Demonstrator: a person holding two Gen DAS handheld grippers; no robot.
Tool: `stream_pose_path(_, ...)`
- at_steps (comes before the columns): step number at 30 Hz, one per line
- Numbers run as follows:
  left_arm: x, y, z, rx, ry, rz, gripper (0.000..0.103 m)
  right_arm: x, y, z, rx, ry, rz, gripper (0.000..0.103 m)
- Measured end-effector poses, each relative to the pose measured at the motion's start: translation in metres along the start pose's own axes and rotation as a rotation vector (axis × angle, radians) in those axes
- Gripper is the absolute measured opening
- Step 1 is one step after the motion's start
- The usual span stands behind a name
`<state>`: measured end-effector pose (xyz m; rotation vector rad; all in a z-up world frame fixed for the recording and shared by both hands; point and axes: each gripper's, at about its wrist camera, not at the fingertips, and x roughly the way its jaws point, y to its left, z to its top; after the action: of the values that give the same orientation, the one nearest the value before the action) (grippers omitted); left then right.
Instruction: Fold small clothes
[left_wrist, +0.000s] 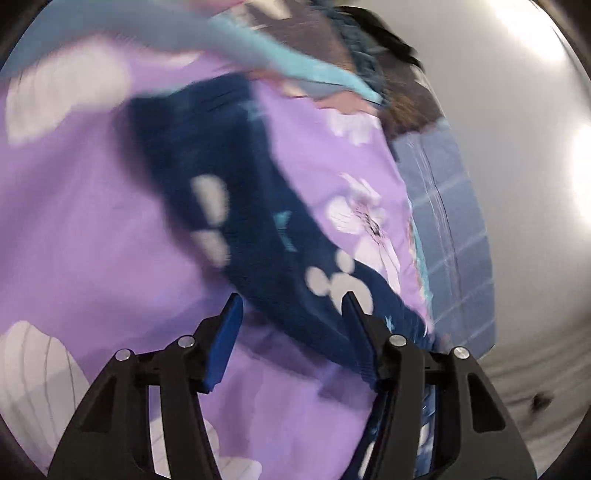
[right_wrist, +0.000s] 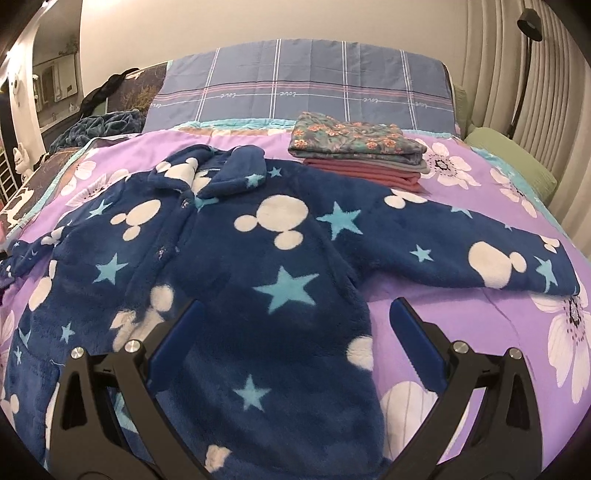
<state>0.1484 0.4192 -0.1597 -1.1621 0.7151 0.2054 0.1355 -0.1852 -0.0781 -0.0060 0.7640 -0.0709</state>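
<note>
Purple flowered bedding covers the bed, and the work lies spread across it. Nearest in the right wrist view, the right gripper hovers low over the hem of a navy fleece top; its fingers stand wide apart with nothing between them, one over the fleece and the other over bare bedding just beside the hem. The top lies front up, buttoned, collar toward the pillow end, body flat. One sleeve stretches out straight to the picture's right; the other runs off to the left edge and looks bunched at the cuff. No fold shows in it yet.

In the blurred left wrist view, the left gripper reaches a strip of the same navy fleece, likely that left sleeve. Its fingers are partly apart, with a fleece edge lying by the right-hand one; whether the pads actually press the cloth cannot be told through the blur.

Farther back, beyond the collar, a stack of folded clothes sits near the pillow: a floral piece on top, grey and red ones beneath. So several items look finished, while this top is only laid out, with the sleeves and body left to fold, and a rumpled blue heap at the far left may wait too.
</note>
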Motion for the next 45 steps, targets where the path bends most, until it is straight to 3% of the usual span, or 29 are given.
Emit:
stream_pose_path(6,0.004,0.022,0.015,-0.101,-0.06,-0.024,0.057,0.01,0.005,0.001,-0.024,0.014,-0.007,0.101)
stream_pose_path(10,0.006,0.015,0.037,-0.074,-0.171,0.031,0.054,0.012,0.005,0.002,-0.029,0.015,-0.011,0.101)
stream_pose_path(14,0.011,0.001,0.059,-0.065,-0.217,0.054,0.013,0.008,0.001,0.002,-0.034,0.001,-0.026,0.101)
stream_pose_path(15,0.01,-0.01,0.06,-0.037,-0.217,0.046,0.009,0.007,-0.001,0.003,-0.034,-0.003,-0.03,0.101)
stream_pose_path(18,0.004,-0.074,0.048,0.175,-0.22,0.007,0.009,0.006,-0.01,0.004,-0.021,-0.008,-0.045,0.101)
stream_pose_path(21,0.0,-0.156,0.011,0.397,-0.167,-0.114,0.009,0.004,-0.017,0.005,0.002,-0.013,-0.04,0.101)
stream_pose_path(24,0.003,-0.242,-0.066,0.666,-0.065,-0.225,0.009,-0.002,-0.022,0.003,0.014,-0.028,-0.04,0.101)
stream_pose_path(25,0.007,-0.256,-0.084,0.714,-0.042,-0.242,0.009,-0.004,-0.023,0.002,0.016,-0.03,-0.044,0.101)
stream_pose_path(28,0.026,-0.302,-0.18,0.926,0.11,-0.318,0.01,-0.008,-0.032,-0.003,0.033,-0.025,-0.057,0.101)
stream_pose_path(29,0.033,-0.307,-0.2,0.962,0.141,-0.323,0.012,-0.008,-0.035,-0.004,0.041,-0.02,-0.059,0.101)
stream_pose_path(31,0.053,-0.312,-0.251,1.058,0.181,-0.274,0.041,-0.007,-0.044,-0.007,0.064,0.001,-0.055,0.101)
stream_pose_path(32,0.06,-0.309,-0.266,1.08,0.178,-0.242,0.07,-0.006,-0.047,-0.008,0.071,0.009,-0.051,0.101)
stream_pose_path(33,0.069,-0.306,-0.276,1.096,0.182,-0.218,0.077,-0.006,-0.051,-0.009,0.08,0.016,-0.048,0.101)
stream_pose_path(36,0.085,-0.285,-0.3,1.162,0.279,-0.173,0.077,-0.005,-0.06,-0.008,0.09,0.021,-0.038,0.1)
stream_pose_path(37,0.085,-0.278,-0.301,1.169,0.286,-0.148,0.078,-0.003,-0.06,-0.006,0.089,0.023,-0.023,0.095)
stream_pose_path(39,0.075,-0.265,-0.295,1.175,0.261,-0.114,0.083,0.003,-0.06,0.0,0.094,0.042,0.047,0.08)
stream_pose_path(41,0.068,-0.254,-0.283,1.198,0.21,-0.078,0.087,0.02,-0.056,0.011,0.107,0.102,0.168,0.057)
stream_pose_path(43,0.061,-0.245,-0.275,1.236,0.175,-0.049,0.088,0.045,-0.047,0.026,0.116,0.167,0.288,0.05)
stream_pose_path(45,0.057,-0.238,-0.272,1.283,0.15,-0.004,0.088,0.068,-0.037,0.04,0.119,0.211,0.36,0.05)
